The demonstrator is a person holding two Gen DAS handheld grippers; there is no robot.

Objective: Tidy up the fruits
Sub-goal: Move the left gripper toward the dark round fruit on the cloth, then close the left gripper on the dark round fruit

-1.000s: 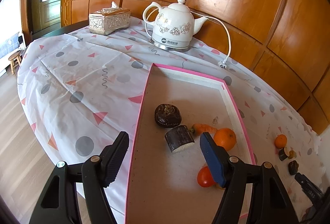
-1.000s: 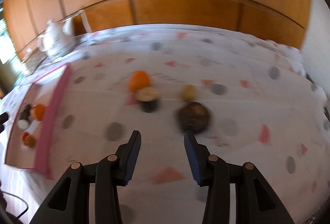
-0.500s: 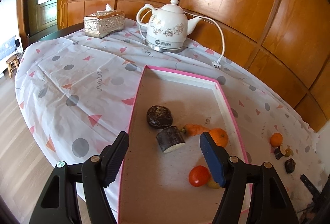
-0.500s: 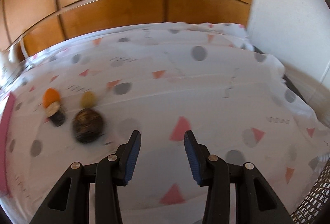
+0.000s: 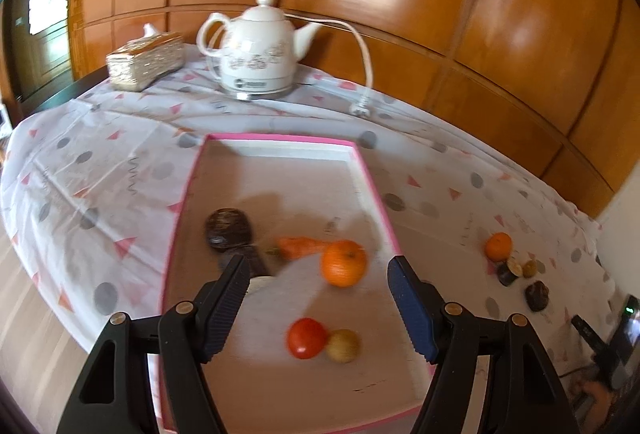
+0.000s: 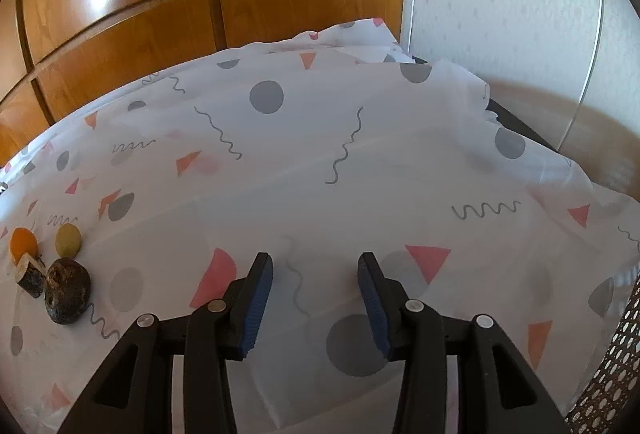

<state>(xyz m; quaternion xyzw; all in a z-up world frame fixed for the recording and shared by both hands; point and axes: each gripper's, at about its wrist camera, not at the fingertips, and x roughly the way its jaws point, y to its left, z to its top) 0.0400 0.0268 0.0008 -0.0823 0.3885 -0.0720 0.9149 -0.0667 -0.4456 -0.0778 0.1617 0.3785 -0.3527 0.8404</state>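
My desk (image 5: 100, 162) carries a pink-rimmed tray (image 5: 376, 190) at its near edge, holding an orange (image 5: 344, 263), a tomato (image 5: 306, 338) and other pieces. My left claw (image 5: 318, 298) hangs released above it. My right claw (image 6: 315, 298), jaws just widening, is released over bare cloth; loose fruits (image 6: 66, 290) lie beside it

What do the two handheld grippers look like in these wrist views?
Both match. The left gripper and right gripper have matte black plastic arms with triangular cut-outs, round silver pivot screws, and blue ribbed pads lining the fingers. No cables, markings or sleeves are visible.
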